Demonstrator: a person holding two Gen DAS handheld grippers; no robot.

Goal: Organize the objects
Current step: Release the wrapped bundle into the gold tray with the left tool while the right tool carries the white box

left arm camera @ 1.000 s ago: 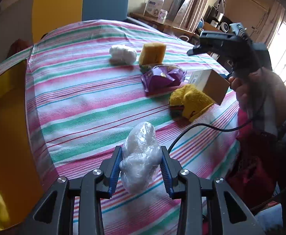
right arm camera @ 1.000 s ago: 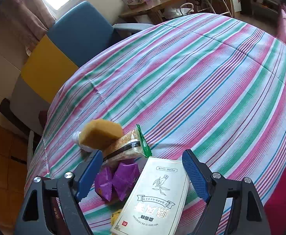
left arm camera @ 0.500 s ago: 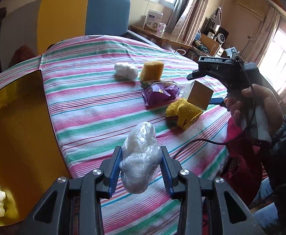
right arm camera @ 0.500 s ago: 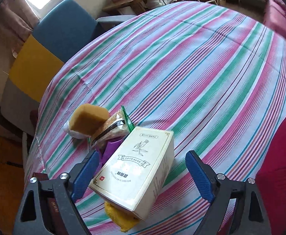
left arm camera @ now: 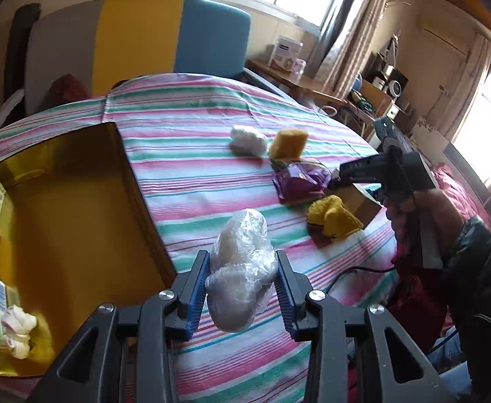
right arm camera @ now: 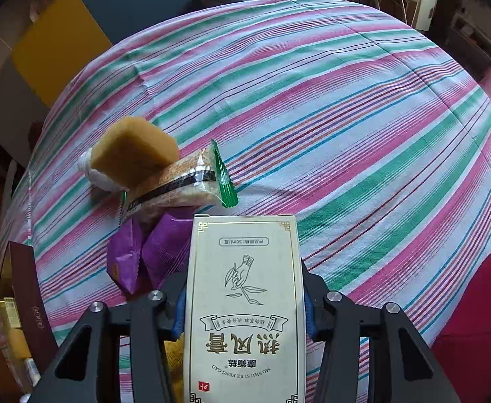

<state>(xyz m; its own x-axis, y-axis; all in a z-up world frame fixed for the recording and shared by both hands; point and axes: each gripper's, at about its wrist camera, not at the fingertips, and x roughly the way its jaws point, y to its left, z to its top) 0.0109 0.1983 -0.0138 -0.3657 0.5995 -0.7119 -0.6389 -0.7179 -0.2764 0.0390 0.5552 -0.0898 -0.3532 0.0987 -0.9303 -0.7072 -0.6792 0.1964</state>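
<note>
My left gripper [left arm camera: 242,259] is shut on a lumpy bundle in clear plastic wrap [left arm camera: 240,241], held above the striped tablecloth beside the gold box [left arm camera: 138,194]. In the right wrist view a cream carton with a hand-and-leaf drawing [right arm camera: 243,285] lies lengthwise between the fingers of my right gripper [right arm camera: 243,305]. Its jaws are closing and the blue pads touch the carton's long sides. In the left wrist view the right gripper [left arm camera: 376,171] points down at the pile, held by a hand.
On the cloth lie a yellow sponge [right arm camera: 131,154], a green-edged snack packet [right arm camera: 181,188], a purple packet [right arm camera: 148,255], a white wad [left arm camera: 249,139] and a yellow cloth [left arm camera: 332,218]. The gold box holds cartons and white bits. A chair [left arm camera: 178,33] stands behind the table.
My left gripper drew back and up with the bundle, bringing more of the gold box into view. My right gripper dropped over the cream carton and its wide jaws closed onto its sides.
</note>
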